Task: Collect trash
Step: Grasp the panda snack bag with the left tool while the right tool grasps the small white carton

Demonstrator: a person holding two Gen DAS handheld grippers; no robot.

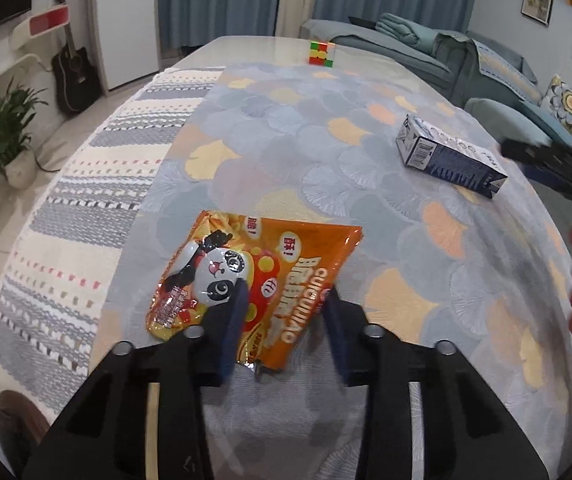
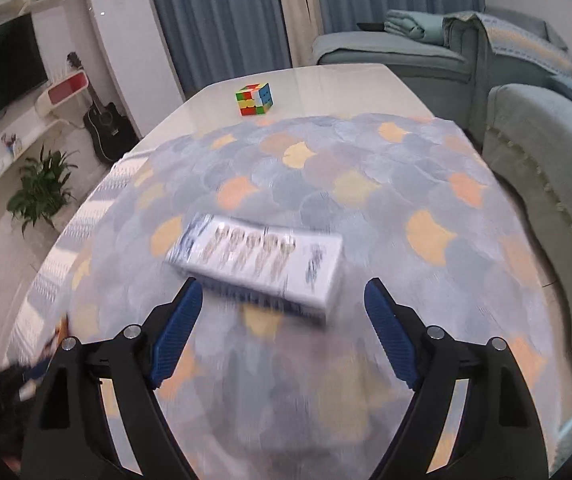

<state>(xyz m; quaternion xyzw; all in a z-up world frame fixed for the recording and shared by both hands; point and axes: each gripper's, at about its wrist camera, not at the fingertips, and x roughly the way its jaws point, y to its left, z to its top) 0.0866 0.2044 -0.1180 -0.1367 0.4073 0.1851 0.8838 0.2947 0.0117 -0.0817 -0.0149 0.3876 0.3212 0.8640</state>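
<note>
We are pinching the near end of the orange snack bag (image 1: 262, 280) with our left gripper (image 1: 284, 300): its ridged blue pads are pressing in from both sides, and the glossy foil is buckling and creasing between them. The bag is a flat, crinkled pouch printed with a cartoon panda and bold lettering, and it is lying on the patterned cloth (image 1: 325, 152) close to the near edge of the table (image 1: 254, 46). Our right gripper (image 2: 282, 292) is hanging above the same cloth with its jaws spread wide and nothing between them; its black arms are ending in matching blue ribbed pads (image 2: 178, 332). Just beyond those fingertips a long rectangular carton (image 2: 262, 264) is lying on its side, white on top with dark blue along its lower face, its print smeared by motion blur; we cannot tell whether the left pad is touching it. In the left wrist view that carton is sitting well apart from the bag, toward the right edge of the table. The cloth is soft and matte, covered in grey-blue fan-shaped scallops with scattered yellow and orange ones, and a woven striped runner (image 1: 98, 184) is lining the left edge. At the far end, on the bare glossy tabletop, a colourful puzzle cube (image 2: 254, 99) is standing alone.
</note>
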